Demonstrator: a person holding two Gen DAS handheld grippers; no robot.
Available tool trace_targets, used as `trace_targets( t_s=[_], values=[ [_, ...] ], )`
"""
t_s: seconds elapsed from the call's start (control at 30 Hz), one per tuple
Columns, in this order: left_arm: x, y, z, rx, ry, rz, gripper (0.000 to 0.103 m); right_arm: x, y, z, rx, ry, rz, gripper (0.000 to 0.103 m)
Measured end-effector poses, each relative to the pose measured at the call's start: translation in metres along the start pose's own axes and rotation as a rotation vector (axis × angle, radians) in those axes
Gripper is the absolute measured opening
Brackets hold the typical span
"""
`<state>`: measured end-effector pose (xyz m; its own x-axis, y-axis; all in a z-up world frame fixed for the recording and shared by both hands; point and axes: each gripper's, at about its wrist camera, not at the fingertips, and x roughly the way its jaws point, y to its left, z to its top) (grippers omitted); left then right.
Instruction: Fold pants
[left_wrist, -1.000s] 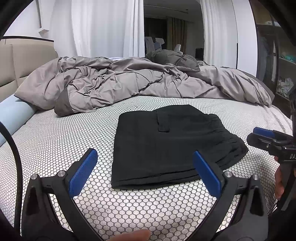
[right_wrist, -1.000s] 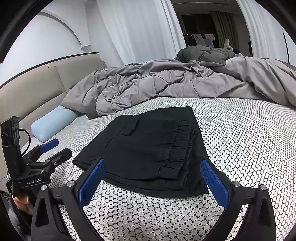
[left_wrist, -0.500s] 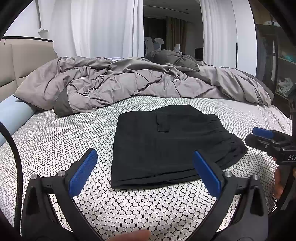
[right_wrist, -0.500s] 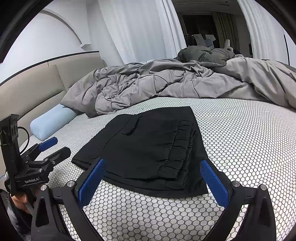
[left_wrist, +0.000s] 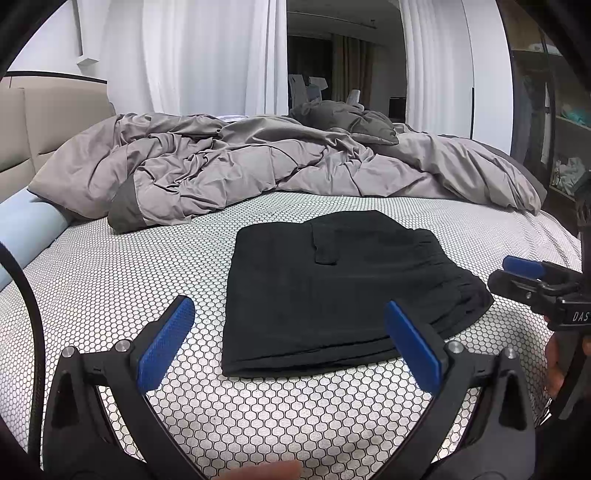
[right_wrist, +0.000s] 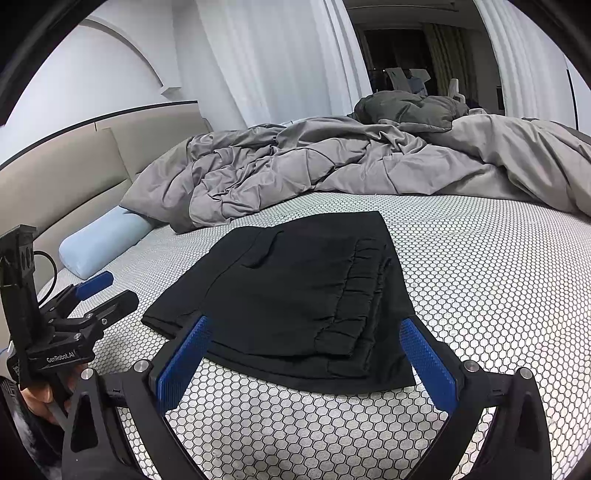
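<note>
Pants (left_wrist: 332, 288) lie flat on the bed (left_wrist: 110, 280), just in front of both tools. Left gripper (left_wrist: 291, 343) is spread wide & holds nothing; right gripper (right_wrist: 306, 358) too. Pants look folded into a neat black block already, so prob. nothing left. Writing: "GenRobot.AI" on left tool, "DAS" on right.

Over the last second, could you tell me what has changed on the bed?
Almost nothing: both views drift only slightly. The folded black pants lie in the same place on the honeycomb sheet. The left gripper and right gripper stay back from the pants, jaws open, holding nothing.
</note>
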<state>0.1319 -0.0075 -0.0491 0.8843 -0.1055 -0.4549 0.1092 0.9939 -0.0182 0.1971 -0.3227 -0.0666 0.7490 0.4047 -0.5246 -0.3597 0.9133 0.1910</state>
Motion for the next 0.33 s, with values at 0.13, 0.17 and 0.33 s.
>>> trace_targets(
  t_s=[0.13,0.17,0.33],
  values=[
    [-0.0011,-0.002,0.0006,-0.003,-0.004,-0.002,0.102,0.0008,-0.0005,0.0002,-0.004,0.004,0.0,0.103],
    [-0.0013,-0.0028,0.0007,-0.002,-0.004,-0.001,0.102,0.0014,-0.0008,0.0006,-0.007,0.006,0.0,0.103],
    [-0.0021,-0.006,0.0008,-0.004,-0.005,0.003,0.102,0.0019,-0.0011,0.0009,-0.016,0.012,-0.002,0.103]
  ],
)
